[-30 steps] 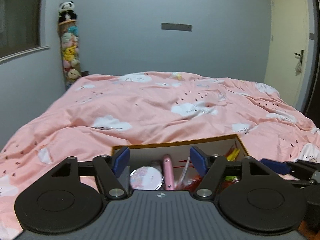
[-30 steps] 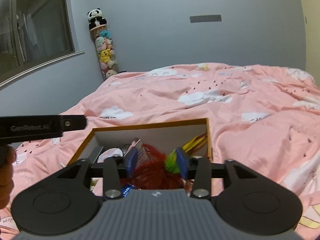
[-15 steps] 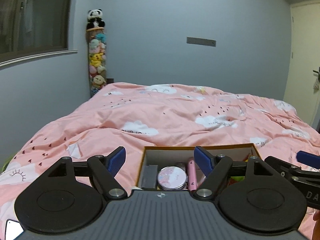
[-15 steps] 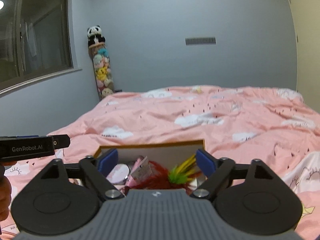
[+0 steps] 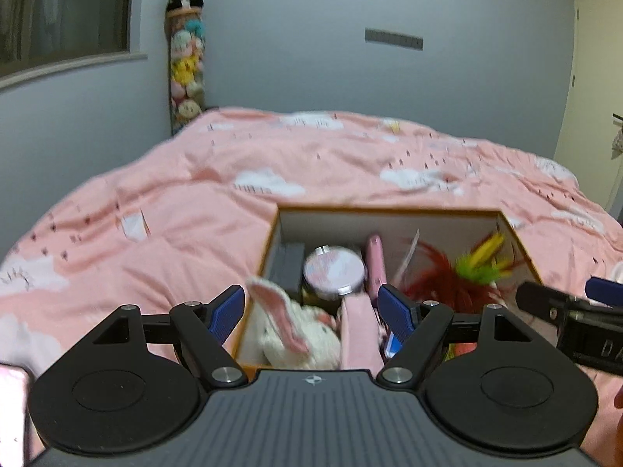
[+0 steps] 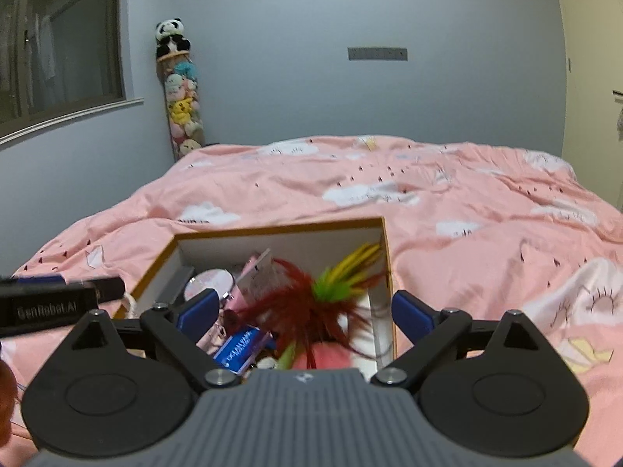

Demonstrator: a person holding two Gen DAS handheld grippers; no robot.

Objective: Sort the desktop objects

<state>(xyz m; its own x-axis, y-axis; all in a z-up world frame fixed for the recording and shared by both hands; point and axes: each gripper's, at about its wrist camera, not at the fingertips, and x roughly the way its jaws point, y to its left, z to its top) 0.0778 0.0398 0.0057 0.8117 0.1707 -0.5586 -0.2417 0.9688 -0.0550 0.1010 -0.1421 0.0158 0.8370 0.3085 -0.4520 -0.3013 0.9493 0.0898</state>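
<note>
An open cardboard box (image 5: 389,210) with an orange rim sits on the pink bedcover; it also shows in the right wrist view (image 6: 280,229). Inside lie a round pink tin (image 5: 334,270), a pink tube (image 5: 375,260), a dark block (image 5: 288,268), a white plush rabbit (image 5: 296,330), a red, green and yellow feather toy (image 6: 307,307) and a blue packet (image 6: 241,348). My left gripper (image 5: 313,309) is open and empty above the box's near left part. My right gripper (image 6: 303,309) is open and empty above the feather toy.
The pink cloud-print bedcover (image 5: 311,163) spreads all around the box. A tall column of plush toys (image 5: 185,54) topped by a panda stands by the far wall. A window (image 6: 58,39) is at the left, a door (image 5: 595,89) at the right.
Both grippers have tilted down and moved closer over the box, so more of its contents show. The right gripper opened wide from nearly shut on the feathers a second ago.
</note>
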